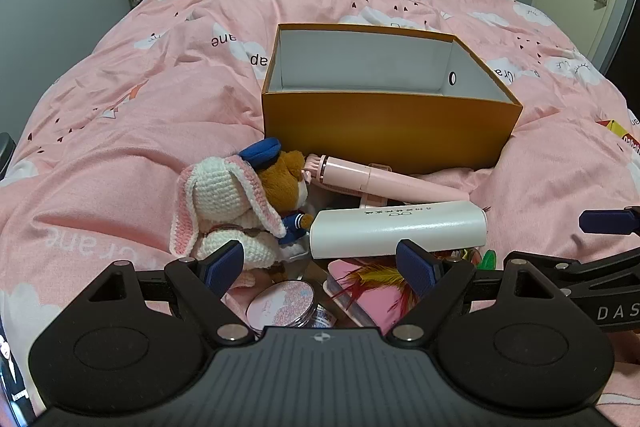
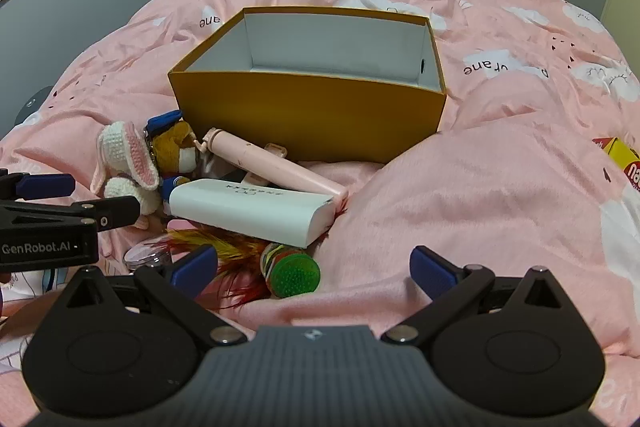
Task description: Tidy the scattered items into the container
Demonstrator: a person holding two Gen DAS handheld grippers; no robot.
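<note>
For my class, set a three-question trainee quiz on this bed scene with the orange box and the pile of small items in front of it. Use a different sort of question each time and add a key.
1. True or false: the orange box already holds the white case.
2. Which item lies directly between the white case and the orange box? A) the pink handheld fan B) the green spiky ball C) the round pink compact
3. Fill in: the left gripper and the right gripper both have their jaws ____, with nothing held.

Key: 1 false, no item shows inside the box; 2 A; 3 open.
</note>
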